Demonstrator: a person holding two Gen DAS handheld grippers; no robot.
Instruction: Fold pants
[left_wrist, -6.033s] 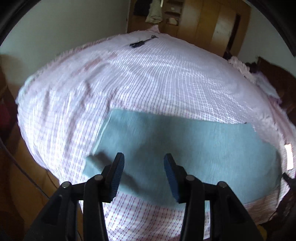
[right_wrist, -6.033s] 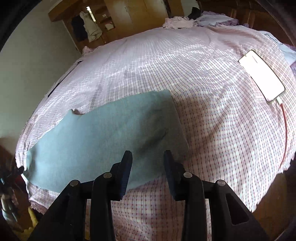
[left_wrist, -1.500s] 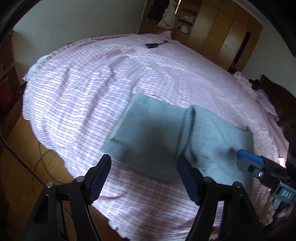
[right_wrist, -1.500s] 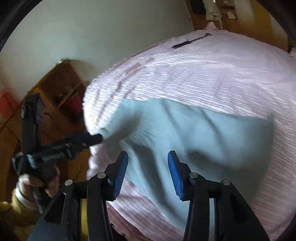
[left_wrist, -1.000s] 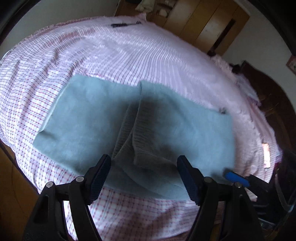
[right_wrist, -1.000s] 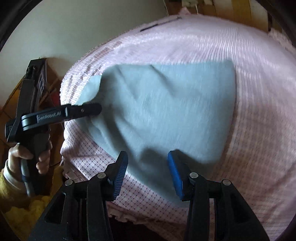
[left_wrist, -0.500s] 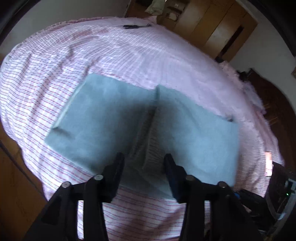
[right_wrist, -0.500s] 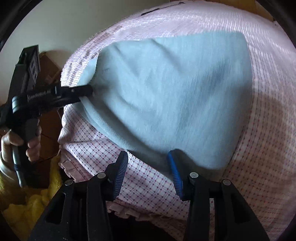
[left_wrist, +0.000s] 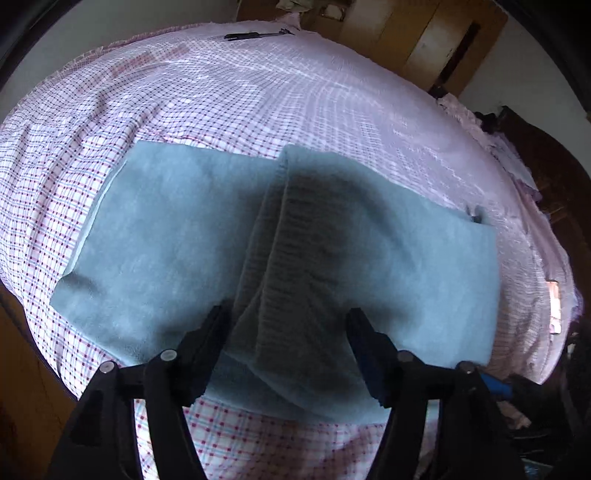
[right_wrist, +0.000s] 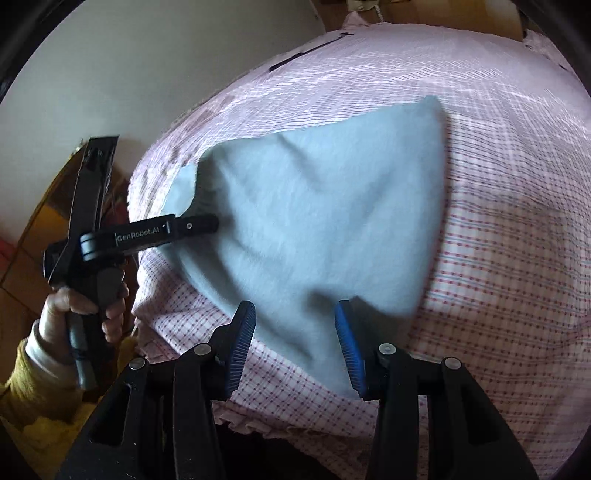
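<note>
Apparently the grey-blue pants (left_wrist: 177, 236) lie flat on the checked pink bedsheet (left_wrist: 258, 96), one end already laid over the middle, so its ribbed hem runs straight ahead of the left gripper (left_wrist: 288, 332). That claw is spread, straddling the hem, probably to square the fold. The right gripper (right_wrist: 295, 332), also spread and holding nothing, hangs above the near edge of the pants. A dark thin object (left_wrist: 255, 35) lies far beyond both.
</note>
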